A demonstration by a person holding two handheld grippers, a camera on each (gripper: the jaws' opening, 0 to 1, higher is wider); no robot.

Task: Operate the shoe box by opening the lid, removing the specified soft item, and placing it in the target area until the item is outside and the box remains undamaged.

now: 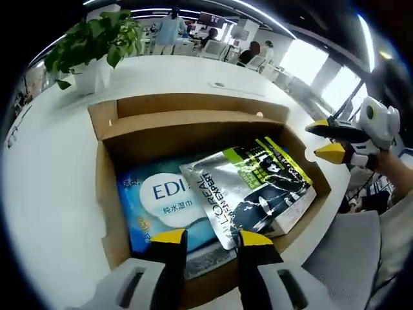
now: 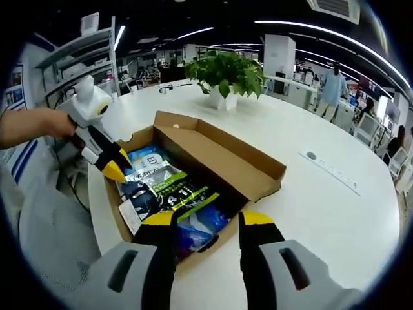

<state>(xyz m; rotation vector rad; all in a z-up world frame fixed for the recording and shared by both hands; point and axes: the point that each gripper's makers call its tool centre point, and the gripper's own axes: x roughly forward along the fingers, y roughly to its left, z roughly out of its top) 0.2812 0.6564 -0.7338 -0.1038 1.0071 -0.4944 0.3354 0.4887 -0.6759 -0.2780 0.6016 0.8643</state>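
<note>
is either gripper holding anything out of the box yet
No, nothing is held. The left gripper is open above the silver pouch in the open cardboard box; the right gripper is open too, over the box's edge.

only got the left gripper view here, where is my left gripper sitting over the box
Observer: In the right gripper view, the left gripper hangs over the shoe box at the wall opposite the lid. Its tips point down beside the silver pouch.
Operator: ok and the right gripper, open or shut
Observer: Its own view shows the right gripper open, with its jaws apart over the near end wall of the box.
Operator: what's past the lid on that side
Observer: Beyond the lid, the white table runs out to a small round grommet.
</note>
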